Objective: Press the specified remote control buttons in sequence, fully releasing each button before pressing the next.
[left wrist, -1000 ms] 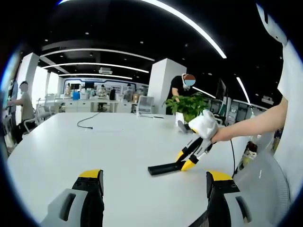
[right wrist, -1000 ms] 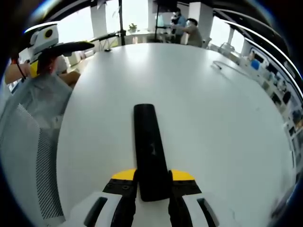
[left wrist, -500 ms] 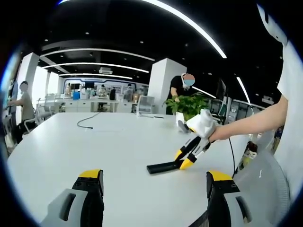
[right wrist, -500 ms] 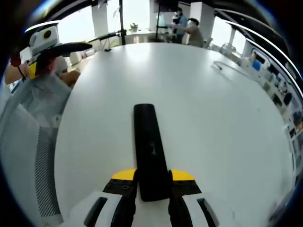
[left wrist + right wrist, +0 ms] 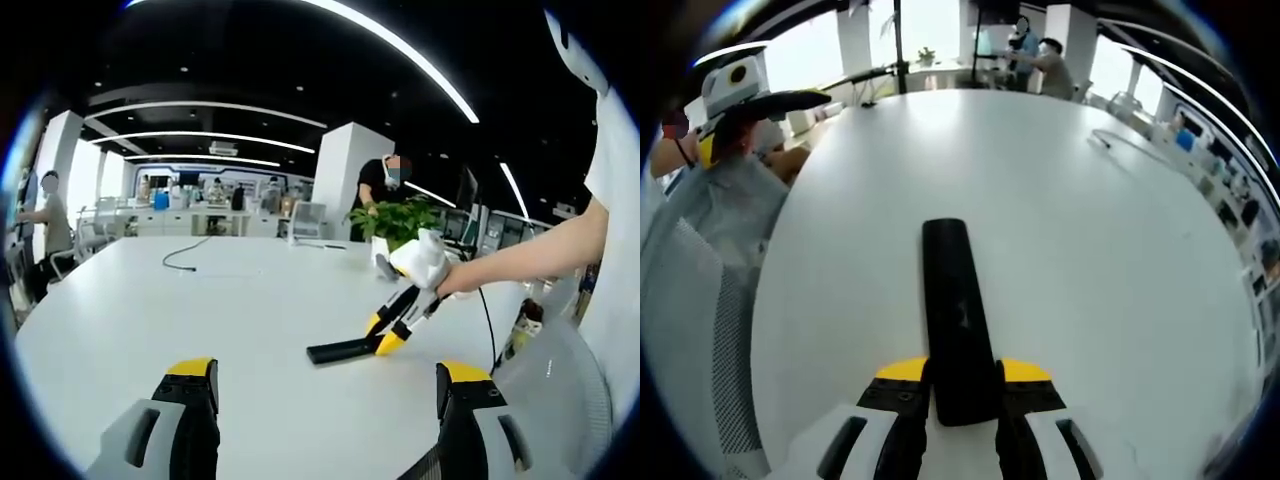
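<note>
You work at a broad white oval desk (image 5: 1110, 260) in an open-plan office, a grey mesh chair back (image 5: 710, 300) at its edge and a leafy green potted plant (image 5: 395, 222) near the far side. The long, slim black remote control (image 5: 955, 300) lies out along the desk top, well clear of everything else, its near end caught between the yellow-tipped jaws of your right hand-held gripper (image 5: 962, 375). Seen from the left gripper view, that remote control (image 5: 340, 350) rests flat or nearly so on the desk, with the right hand-held gripper (image 5: 388, 335) clamped on one end of it.

No button looks pressed at this point, and the pictures are too coarse to tell one button from another. By my reading, you are steadying the remote control for the first press. Keep the right grip firm and the body flat on the desk so it cannot pivot. Bring one jaw tip of the other tool straight down on the target button, then lift fully clear before the next. Keep the whole remote control inside both views.

Your left hand-held gripper (image 5: 325, 385) hangs above the near desk with its jaws spread wide, holding and touching nothing, well apart from the remote control.
</note>
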The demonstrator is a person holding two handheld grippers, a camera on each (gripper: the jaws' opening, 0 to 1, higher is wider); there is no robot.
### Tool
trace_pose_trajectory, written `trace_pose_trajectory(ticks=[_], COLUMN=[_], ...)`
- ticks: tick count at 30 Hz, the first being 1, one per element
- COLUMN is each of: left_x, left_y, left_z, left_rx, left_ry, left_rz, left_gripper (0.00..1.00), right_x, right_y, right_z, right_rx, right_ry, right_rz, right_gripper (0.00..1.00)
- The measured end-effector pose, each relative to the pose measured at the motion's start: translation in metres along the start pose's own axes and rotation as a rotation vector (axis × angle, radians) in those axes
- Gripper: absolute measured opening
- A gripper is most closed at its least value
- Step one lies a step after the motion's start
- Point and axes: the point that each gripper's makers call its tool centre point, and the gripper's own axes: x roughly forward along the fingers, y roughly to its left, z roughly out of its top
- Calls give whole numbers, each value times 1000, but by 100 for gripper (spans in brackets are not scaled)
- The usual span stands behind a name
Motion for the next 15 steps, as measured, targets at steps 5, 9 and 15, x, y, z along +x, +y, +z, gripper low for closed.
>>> trace_pose_trajectory(ticks=[5,9,15], left_x=[-1,-1,-1], left_y=[1,2,3], left_z=[1,1,1], left_rx=[-5,-8,-10], left_ry=[-5,-5,-5], left_rz=[7,9,10], left_gripper=[94,94,94], right_x=[0,1,2], right_y=[-3,-5,-9], right_z=[1,2,3], right_rx=[-8,-14,-22], right_ry=[9,18,26], right_rz=[7,10,14], right_gripper=[23,23,23])
